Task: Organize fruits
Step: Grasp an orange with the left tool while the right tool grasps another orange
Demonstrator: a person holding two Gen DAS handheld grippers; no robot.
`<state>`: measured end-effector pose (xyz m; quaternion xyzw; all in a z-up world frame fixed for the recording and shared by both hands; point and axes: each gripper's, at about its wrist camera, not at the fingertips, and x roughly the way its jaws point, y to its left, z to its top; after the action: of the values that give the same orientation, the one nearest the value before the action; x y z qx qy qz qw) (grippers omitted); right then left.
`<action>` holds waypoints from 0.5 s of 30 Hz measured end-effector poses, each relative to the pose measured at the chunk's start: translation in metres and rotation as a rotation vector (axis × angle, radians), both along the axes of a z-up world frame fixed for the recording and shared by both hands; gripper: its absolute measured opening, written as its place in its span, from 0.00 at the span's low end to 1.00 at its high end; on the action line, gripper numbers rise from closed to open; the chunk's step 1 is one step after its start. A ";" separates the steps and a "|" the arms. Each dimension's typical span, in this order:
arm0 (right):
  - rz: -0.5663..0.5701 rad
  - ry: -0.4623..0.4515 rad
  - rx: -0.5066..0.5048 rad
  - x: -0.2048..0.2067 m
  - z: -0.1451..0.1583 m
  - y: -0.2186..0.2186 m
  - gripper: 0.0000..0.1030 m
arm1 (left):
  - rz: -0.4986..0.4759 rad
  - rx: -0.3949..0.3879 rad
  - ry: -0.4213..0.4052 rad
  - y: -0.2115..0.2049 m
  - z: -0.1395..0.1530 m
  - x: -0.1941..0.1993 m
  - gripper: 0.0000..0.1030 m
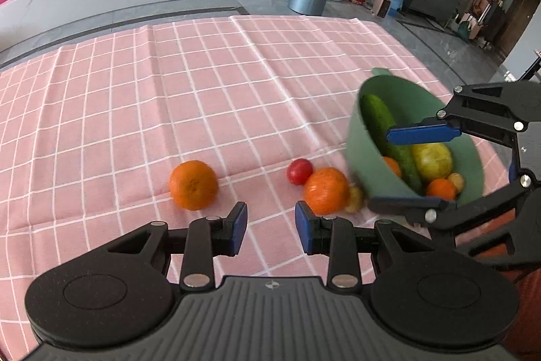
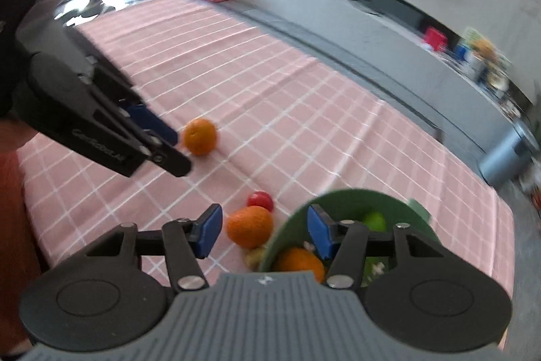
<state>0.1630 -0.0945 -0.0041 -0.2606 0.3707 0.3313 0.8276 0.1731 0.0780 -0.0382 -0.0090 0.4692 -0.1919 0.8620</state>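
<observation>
Right gripper [image 1: 410,168] straddles green bowl [image 1: 361,154] rim, pads not clearly pinching; bowl tilted, cucumber [image 1: 378,117] and fruit inside. Left gripper [image 1: 270,225] spread, empty, over pink cloth [image 1: 169,90]. Loose: orange [image 1: 193,185], second orange [image 1: 325,190], tomato [image 1: 299,171]. Looks like collecting step; next probably left closes round nearest orange.

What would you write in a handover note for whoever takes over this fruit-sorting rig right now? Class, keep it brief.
Left tool: open, empty, over the cloth.
Right tool: open, astride the green bowl rim, not clamped.
Done: cucumber, yellow-green fruit and small oranges are in the bowl.
Left: lone orange, orange by the bowl, red tomato and small yellowish fruit lie on the cloth.
</observation>
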 end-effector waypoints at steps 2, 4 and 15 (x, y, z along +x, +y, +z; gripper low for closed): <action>0.049 0.014 -0.041 0.004 -0.006 0.010 0.50 | 0.009 0.018 0.004 0.005 -0.005 0.004 0.37; 0.083 0.033 -0.086 0.009 -0.014 0.019 0.50 | 0.024 0.038 0.006 0.010 -0.010 0.008 0.37; 0.235 0.068 -0.351 0.030 -0.054 0.055 0.48 | 0.089 0.147 -0.025 0.016 -0.033 0.031 0.56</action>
<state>0.1927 -0.0390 -0.0586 -0.4309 0.4175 0.3643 0.7122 0.2039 0.0939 -0.0708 0.0360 0.4702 -0.1184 0.8739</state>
